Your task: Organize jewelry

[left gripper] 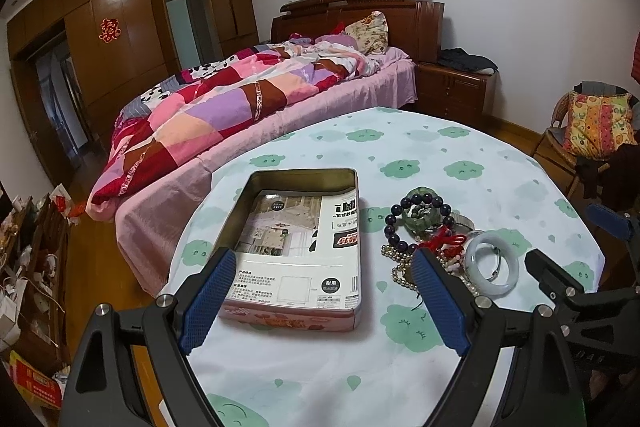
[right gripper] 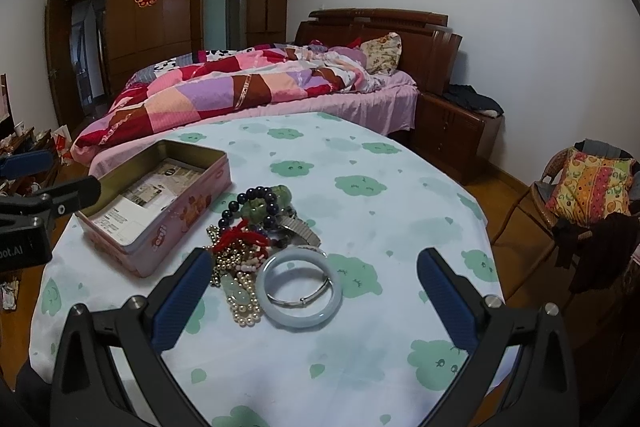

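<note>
A pile of jewelry (right gripper: 256, 235) lies on the round table: a pale jade bangle (right gripper: 299, 319) with a thin silver bangle (right gripper: 304, 301) inside it, dark bead bracelet (right gripper: 256, 195), green carved bracelet (right gripper: 262, 207), red cord (right gripper: 240, 233), pearl and gold bead strands (right gripper: 240, 291), a metal watch band (right gripper: 300, 227). An open pink tin (right gripper: 168, 227) lined with printed paper stands left of the pile. My right gripper (right gripper: 316, 267) is open above the bangle. My left gripper (left gripper: 324, 267) is open over the tin (left gripper: 296, 227); the jade bangle (left gripper: 476, 269) lies to its right.
The table (right gripper: 400, 211) has a white cloth with green cloud prints. A bed with a patchwork quilt (right gripper: 240, 83) lies behind it. A chair with a colourful cushion (right gripper: 588, 183) stands at the right. Cluttered shelves (left gripper: 28, 259) are at the left.
</note>
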Tool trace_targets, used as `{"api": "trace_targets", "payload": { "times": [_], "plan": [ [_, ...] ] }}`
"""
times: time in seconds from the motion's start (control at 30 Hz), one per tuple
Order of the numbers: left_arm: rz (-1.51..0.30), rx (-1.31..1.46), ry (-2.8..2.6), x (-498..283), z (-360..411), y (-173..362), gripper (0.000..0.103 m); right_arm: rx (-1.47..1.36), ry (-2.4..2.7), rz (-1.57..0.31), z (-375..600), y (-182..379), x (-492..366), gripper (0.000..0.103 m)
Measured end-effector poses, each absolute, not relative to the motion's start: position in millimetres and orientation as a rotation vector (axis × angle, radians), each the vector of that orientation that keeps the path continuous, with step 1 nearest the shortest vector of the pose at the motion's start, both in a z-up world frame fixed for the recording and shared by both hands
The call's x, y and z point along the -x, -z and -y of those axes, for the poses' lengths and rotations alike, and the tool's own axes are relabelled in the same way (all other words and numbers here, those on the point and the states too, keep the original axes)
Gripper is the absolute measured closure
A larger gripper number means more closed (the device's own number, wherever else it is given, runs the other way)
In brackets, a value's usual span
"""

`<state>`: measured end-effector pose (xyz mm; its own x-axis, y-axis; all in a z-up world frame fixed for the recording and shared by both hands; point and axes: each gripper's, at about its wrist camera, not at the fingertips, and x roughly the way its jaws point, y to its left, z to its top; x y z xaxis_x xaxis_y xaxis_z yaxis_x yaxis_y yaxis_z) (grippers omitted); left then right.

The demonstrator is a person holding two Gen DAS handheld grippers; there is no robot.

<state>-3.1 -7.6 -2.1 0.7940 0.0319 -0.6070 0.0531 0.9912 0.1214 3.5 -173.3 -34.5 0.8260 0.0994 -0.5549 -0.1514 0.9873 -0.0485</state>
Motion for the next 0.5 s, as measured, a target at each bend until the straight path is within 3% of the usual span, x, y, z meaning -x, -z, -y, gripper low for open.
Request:
{"api": "trace_targets", "payload": {
  "times": [0.5],
  "plan": [
    [-0.694, -0.1, 0.009, -8.5, -3.4, 17.6, 0.014, 0.034, -0.039, -0.626, 215.6, 47.5, -22.9, 0.0]
  ]
}}
